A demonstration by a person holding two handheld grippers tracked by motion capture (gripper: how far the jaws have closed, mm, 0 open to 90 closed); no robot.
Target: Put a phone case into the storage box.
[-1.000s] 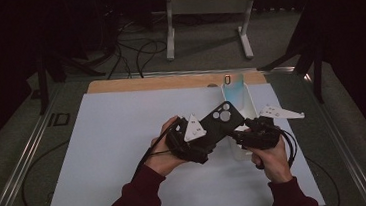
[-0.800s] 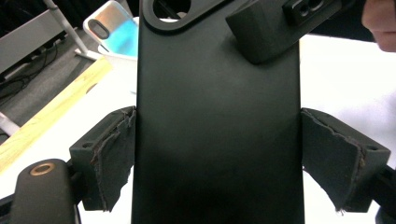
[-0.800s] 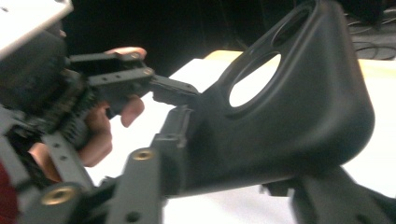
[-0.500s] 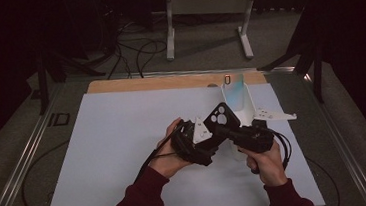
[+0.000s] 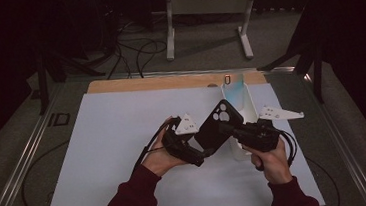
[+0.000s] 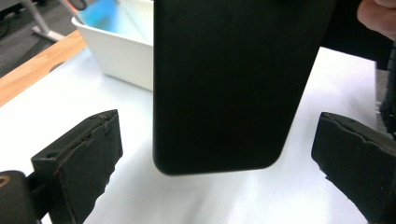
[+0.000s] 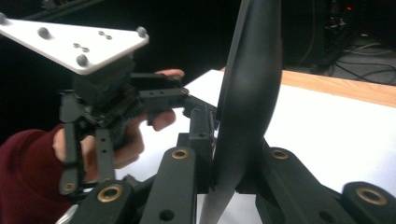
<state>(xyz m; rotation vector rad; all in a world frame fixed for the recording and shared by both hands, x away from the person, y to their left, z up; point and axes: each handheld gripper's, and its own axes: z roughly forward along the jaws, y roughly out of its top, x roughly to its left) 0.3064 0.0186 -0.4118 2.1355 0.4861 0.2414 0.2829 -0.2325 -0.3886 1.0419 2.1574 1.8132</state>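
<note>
Wide apart stand the jaws of my left gripper [image 5: 202, 149], and they have just been opening; the black phone case [image 5: 218, 127] hangs in the gap between them, but neither pad [image 6: 84, 163] presses on it, so on that side it is let go. Seen along the left gripper view, the case's [image 6: 233, 84] rounded lower end floats above the white table cover [image 5: 120, 153], clear daylight showing on both sides between its edges and my pads. Over in the high view my left hand [image 5: 158, 158] sits low and to the left, with the grey three-cornered plate [image 5: 186, 125] on top of that gripper. Moving across, the case stands tilted in the middle, its camera cutout facing up, lifted off the table. Just behind it lies the white tray [image 5: 245, 107], a blue patch at its far end, near the wooden strip [image 5: 159, 83] along the table's back edge. On the right, my right gripper [image 5: 227, 128] is clenched hard on the case: in the right gripper view both jaws squeeze the thin edge of the case [image 7: 250, 93], which rises upright between them. My right hand [image 5: 268, 158] holds that gripper from below.
</note>
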